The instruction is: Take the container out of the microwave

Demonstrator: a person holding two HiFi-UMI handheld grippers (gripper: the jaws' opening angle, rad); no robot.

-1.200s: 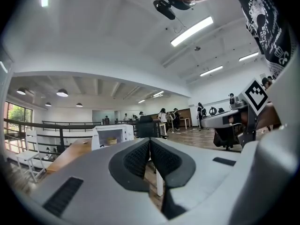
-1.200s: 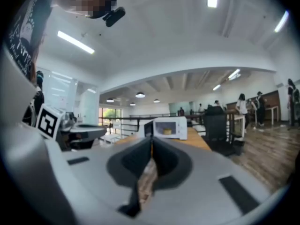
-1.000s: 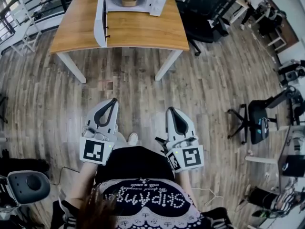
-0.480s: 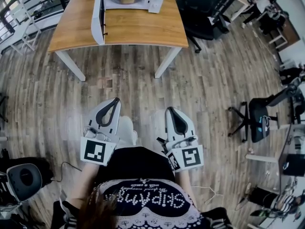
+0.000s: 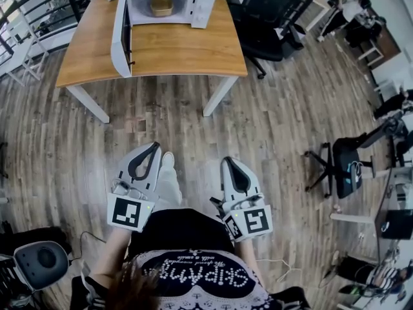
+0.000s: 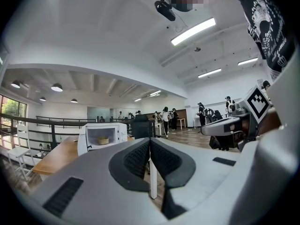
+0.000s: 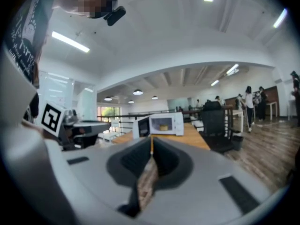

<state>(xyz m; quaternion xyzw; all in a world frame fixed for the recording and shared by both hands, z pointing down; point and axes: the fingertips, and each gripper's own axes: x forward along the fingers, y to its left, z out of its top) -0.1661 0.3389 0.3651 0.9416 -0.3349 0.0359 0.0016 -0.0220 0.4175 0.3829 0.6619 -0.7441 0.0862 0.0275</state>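
1. Closer than a second ago, the desk (image 5: 187, 44) sits lower in my head view.
2. My left hand-held gripper (image 5: 153, 146) is closed and empty.
3. Ahead, the container (image 5: 161, 6) sits inside the open microwave (image 5: 201, 5) on the desk.
4. My right hand-held gripper (image 5: 227, 160) is closed and empty too.

A rectangular light-wood table (image 5: 181, 47) on white legs stands on the grey-brown plank floor (image 5: 271, 141), well ahead of the tips of the left gripper (image 5: 155, 146) and the right gripper (image 5: 227, 160). On its far end sits a white microwave oven (image 5: 201, 5), its door swung open on the left gripper's side.
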